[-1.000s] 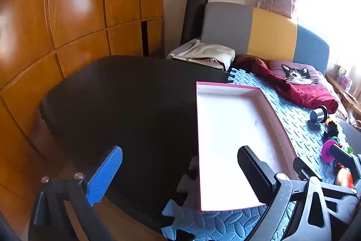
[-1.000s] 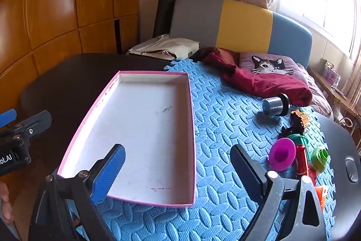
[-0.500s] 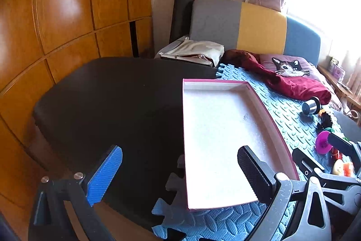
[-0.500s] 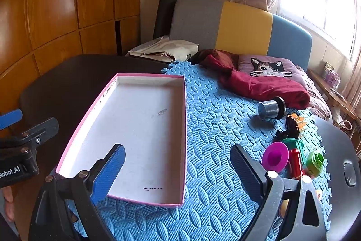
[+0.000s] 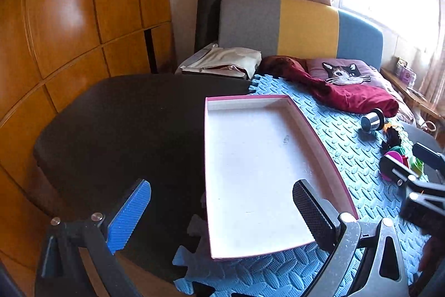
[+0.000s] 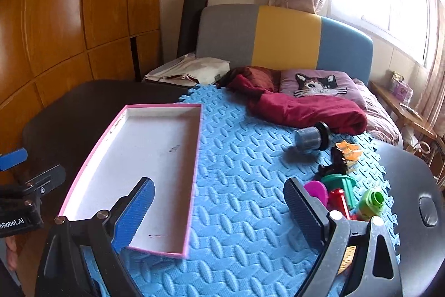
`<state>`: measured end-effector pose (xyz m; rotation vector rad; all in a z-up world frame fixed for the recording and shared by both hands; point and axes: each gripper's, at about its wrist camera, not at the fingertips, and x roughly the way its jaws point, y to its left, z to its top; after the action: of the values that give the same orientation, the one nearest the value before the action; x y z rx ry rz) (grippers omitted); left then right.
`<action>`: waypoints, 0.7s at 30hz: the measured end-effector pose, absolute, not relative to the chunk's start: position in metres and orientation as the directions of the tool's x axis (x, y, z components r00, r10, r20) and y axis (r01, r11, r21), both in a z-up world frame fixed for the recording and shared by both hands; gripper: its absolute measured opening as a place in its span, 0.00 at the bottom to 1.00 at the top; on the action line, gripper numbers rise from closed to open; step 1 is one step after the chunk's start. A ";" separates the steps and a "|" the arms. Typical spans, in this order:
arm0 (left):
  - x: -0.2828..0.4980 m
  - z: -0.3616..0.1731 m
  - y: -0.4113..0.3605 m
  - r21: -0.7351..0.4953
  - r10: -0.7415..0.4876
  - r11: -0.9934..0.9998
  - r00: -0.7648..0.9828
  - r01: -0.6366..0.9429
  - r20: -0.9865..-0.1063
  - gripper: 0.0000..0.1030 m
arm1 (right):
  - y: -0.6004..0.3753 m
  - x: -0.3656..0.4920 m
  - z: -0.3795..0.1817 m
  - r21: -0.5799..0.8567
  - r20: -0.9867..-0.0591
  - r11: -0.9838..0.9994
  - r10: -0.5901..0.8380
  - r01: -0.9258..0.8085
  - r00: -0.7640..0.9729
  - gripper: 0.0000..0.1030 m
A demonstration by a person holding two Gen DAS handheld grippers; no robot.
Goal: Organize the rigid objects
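Observation:
An empty pink-rimmed box lid [image 5: 328, 157] [image 6: 194, 171] lies on the blue foam mat [image 6: 244, 185]. At the mat's right side sit small rigid things: a silver cylinder with a black cap [image 6: 311, 138] [image 5: 372, 122], a black and orange toy [image 6: 343, 155], a magenta cup [image 6: 315, 191] [image 5: 392, 160], a teal piece [image 6: 339, 181], a red piece [image 6: 338, 201] and a green piece [image 6: 372, 201]. My left gripper [image 5: 222, 210] hangs open over the box lid's near left corner. Above the mat, just left of the toys, my right gripper [image 6: 217, 205] is open and holds nothing.
A dark round table [image 5: 125, 124] carries the mat. Behind it stand a grey, yellow and blue headboard [image 6: 283, 38], a red cloth [image 6: 300, 107], a cat pillow [image 6: 317, 84] and a beige bag [image 5: 228, 64]. Wooden panels [image 5: 69, 18] fill the left. A black chair seat [image 6: 411, 185] lies at right.
Both grippers have drifted right and forward, still open. The right one has come closer to the pile of toys; the left one now faces more of the box lid.

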<state>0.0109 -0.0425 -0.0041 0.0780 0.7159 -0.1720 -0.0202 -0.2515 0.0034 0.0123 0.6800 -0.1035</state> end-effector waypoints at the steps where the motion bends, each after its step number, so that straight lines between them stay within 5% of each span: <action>1: 0.011 -0.004 -0.045 0.014 -0.134 0.982 0.739 0.191 -0.660 1.00 | -0.258 -0.021 0.005 -0.025 -0.627 0.993 -0.103 0.112 0.772 0.93; 13: 0.021 -0.006 -0.078 0.023 -0.179 0.963 0.702 0.269 -0.690 1.00 | -0.379 -0.047 0.028 0.027 -0.597 0.954 -0.226 0.300 0.770 0.93; 21: 0.027 -0.006 -0.116 -0.019 -0.277 0.926 0.644 0.378 -0.713 1.00 | -0.478 -0.082 -0.003 0.110 -0.630 0.816 -0.384 0.567 0.675 0.93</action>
<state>0.0265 -0.1160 -0.0065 0.1363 0.7878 -0.3743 -0.0817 -0.4779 -0.0032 0.3099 0.6303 -0.5449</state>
